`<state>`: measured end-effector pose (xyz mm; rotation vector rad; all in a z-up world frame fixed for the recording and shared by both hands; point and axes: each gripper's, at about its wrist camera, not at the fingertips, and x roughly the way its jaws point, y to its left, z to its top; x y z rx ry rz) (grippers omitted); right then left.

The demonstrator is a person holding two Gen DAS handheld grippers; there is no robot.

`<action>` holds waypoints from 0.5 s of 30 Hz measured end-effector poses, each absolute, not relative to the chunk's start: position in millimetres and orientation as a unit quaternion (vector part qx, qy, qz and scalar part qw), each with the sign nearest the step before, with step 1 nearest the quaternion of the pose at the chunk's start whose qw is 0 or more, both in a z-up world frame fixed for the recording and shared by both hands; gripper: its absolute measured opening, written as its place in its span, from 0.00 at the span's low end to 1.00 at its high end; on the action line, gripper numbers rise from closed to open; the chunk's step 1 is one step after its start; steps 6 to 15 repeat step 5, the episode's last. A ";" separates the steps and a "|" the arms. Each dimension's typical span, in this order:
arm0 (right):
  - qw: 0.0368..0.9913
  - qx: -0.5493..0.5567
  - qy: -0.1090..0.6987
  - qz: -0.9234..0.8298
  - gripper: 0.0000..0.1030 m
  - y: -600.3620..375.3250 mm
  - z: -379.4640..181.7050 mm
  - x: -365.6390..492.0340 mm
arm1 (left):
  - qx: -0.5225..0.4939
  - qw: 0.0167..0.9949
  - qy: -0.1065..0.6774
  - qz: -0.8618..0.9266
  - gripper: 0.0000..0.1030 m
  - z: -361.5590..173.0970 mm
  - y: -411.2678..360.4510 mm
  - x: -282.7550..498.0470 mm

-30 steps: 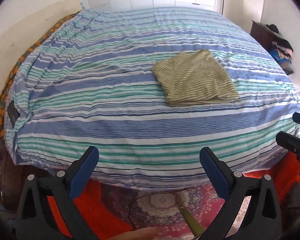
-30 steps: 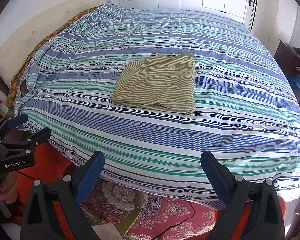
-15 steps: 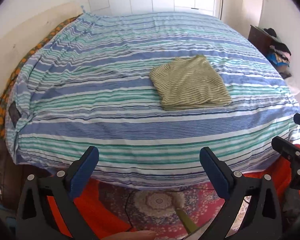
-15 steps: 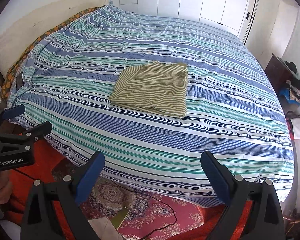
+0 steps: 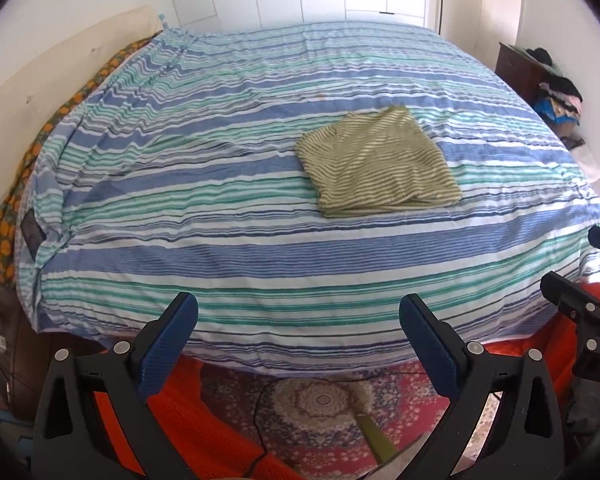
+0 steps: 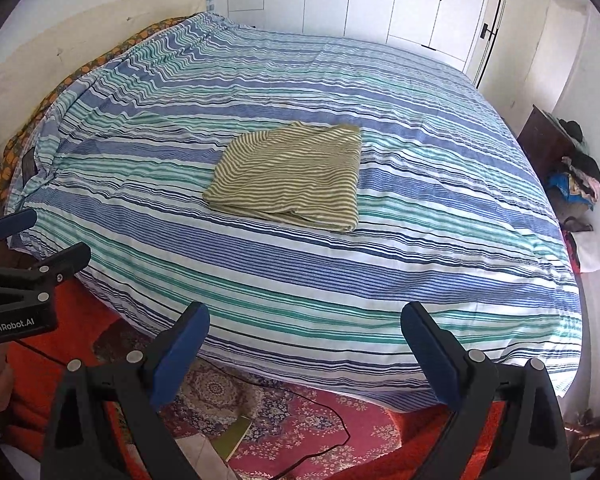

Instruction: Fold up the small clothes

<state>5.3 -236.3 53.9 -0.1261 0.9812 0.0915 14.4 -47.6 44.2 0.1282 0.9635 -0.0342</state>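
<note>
While the olive striped garment lies folded on the striped bed, the left hand-held gripper and right hand-held gripper hover wide open, empty, at its near edge.

Both fisheye cameras are sitting off the near edge of the bed, looking forward and slightly downward across the striped cover toward the white closet doors on the far wall. The left wrist view is looking between its own spread fingers and catching the right gripper at its right edge, while the right wrist view is catching the left gripper at its left edge. Both views are sharing the bed top and the folded olive striped garment, well beyond the fingertips.
</note>
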 end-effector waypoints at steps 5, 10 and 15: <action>0.879 -0.056 0.472 0.047 0.93 -236.6 52.4 5.2 | 0.064 0.889 0.454 -0.002 0.98 46.4 -47.4 12.6; 0.879 -0.056 0.472 0.047 0.93 -236.6 52.4 5.2 | 0.064 0.889 0.454 -0.002 0.98 46.4 -47.4 12.6; 0.879 -0.056 0.472 0.047 0.93 -236.6 52.4 5.2 | 0.064 0.889 0.454 -0.002 0.98 46.4 -47.4 12.6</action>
